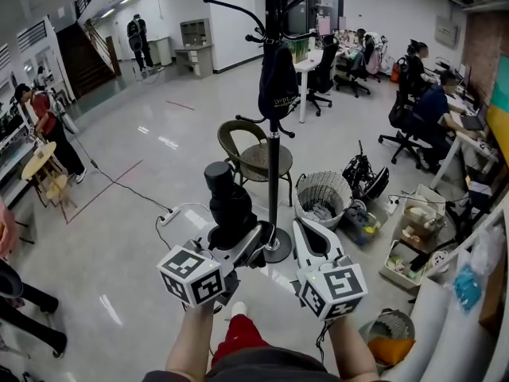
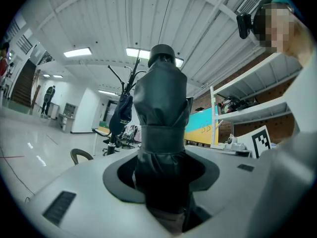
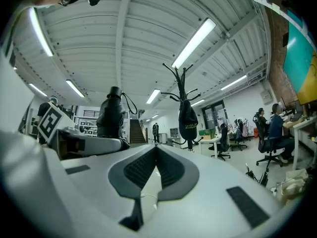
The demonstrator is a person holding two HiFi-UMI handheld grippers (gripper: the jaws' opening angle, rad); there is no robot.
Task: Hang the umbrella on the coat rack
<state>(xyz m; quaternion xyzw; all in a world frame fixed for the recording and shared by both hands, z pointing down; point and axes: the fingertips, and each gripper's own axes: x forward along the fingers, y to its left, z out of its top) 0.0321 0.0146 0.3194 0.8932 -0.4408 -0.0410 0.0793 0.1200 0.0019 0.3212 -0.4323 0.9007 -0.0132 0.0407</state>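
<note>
The left tool (image 1: 238,247) gripped the folded black umbrella (image 1: 228,205), upright at the lower centre of the head view. Just right of it, the right tool (image 1: 305,228) had its jaws together, empty. The coat rack (image 1: 273,146) stood at upper centre, with a dark bag (image 1: 278,82) hanging from it.

Head view: steeply down over left gripper (image 1: 243,242) and right gripper (image 1: 305,232). Gripper views: level, close along own jaws. All share the coat rack (image 1: 273,173).
</note>
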